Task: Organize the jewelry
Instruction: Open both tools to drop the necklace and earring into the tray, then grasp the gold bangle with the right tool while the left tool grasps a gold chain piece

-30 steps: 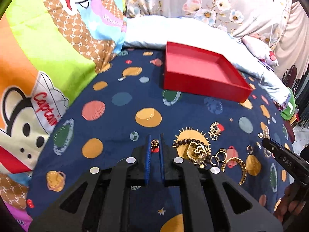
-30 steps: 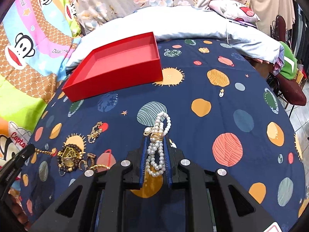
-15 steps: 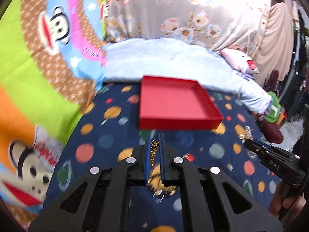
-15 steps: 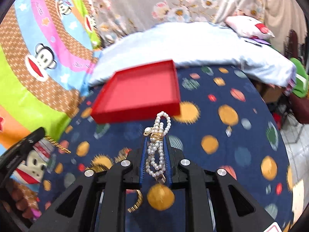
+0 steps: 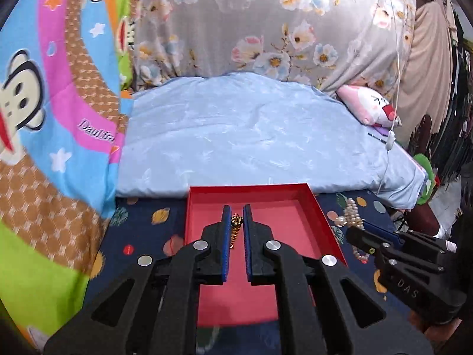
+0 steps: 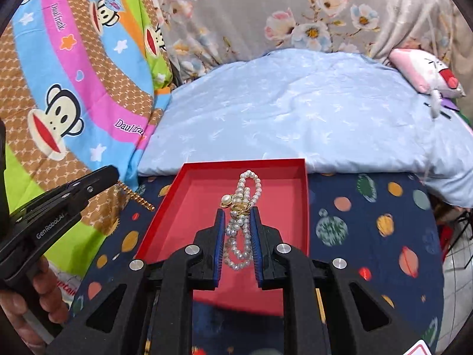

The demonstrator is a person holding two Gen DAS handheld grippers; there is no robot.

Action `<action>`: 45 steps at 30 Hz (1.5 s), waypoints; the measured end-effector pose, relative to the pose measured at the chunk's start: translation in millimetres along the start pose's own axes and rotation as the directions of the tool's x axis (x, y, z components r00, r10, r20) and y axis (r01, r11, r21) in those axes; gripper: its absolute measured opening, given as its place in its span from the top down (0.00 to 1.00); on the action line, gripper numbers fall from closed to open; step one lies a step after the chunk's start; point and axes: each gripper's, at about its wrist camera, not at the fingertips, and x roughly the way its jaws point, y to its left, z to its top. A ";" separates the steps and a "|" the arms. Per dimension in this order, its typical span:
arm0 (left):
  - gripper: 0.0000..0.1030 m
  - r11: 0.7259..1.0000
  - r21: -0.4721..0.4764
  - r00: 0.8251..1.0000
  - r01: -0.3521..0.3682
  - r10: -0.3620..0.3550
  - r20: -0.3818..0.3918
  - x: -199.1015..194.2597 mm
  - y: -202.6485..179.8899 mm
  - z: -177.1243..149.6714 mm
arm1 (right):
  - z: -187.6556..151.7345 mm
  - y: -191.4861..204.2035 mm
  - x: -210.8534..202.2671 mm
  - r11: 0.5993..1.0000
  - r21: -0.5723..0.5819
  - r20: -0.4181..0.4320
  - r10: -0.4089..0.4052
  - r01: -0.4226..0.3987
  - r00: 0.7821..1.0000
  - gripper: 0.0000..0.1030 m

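A red tray [image 5: 320, 216] lies on the navy planet-print sheet; it also shows in the right wrist view [image 6: 304, 207]. My left gripper [image 5: 236, 217] is shut on a gold chain [image 5: 235, 230] and holds it over the tray. The chain hangs from that gripper in the right wrist view [image 6: 137, 198], left of the tray. My right gripper [image 6: 236, 217] is shut on a white pearl necklace [image 6: 244, 204] and holds it over the tray. The pearls show in the left wrist view [image 5: 351, 213], just right of the tray.
A pale blue pillow [image 5: 251, 136] lies right behind the tray. A monkey-print quilt [image 6: 59, 94] rises on the left. A pink plush toy [image 5: 369, 108] sits at the back right. The bed's right edge drops off past the navy sheet [image 6: 384, 222].
Both grippers have lifted off the sheet with their jewelry and moved forward to the red tray. The loose jewelry pile has dropped out of view.
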 end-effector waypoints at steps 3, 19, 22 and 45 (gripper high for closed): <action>0.93 1.000 0.023 1.000 -0.004 0.004 -0.022 33.9 -3.0 15.0 | 12.2 -9.9 34.6 1.000 0.010 -0.036 -0.009 0.009 0.999 0.85; 0.35 0.994 -0.058 0.996 -0.089 0.089 -0.008 83.1 22.9 20.7 | 6.6 -30.1 54.0 0.998 0.064 0.023 -0.019 0.018 1.000 0.60; 0.35 0.995 -0.027 0.995 -0.101 0.100 -0.025 65.6 19.1 6.0 | -14.4 -32.8 28.6 0.997 0.075 0.027 -0.009 0.007 1.000 0.60; 0.19 0.974 -0.003 0.953 -0.226 0.221 -0.205 -92.5 17.2 -215.7 | -247.5 18.7 -79.1 0.998 0.020 -0.174 -0.048 0.053 0.984 0.62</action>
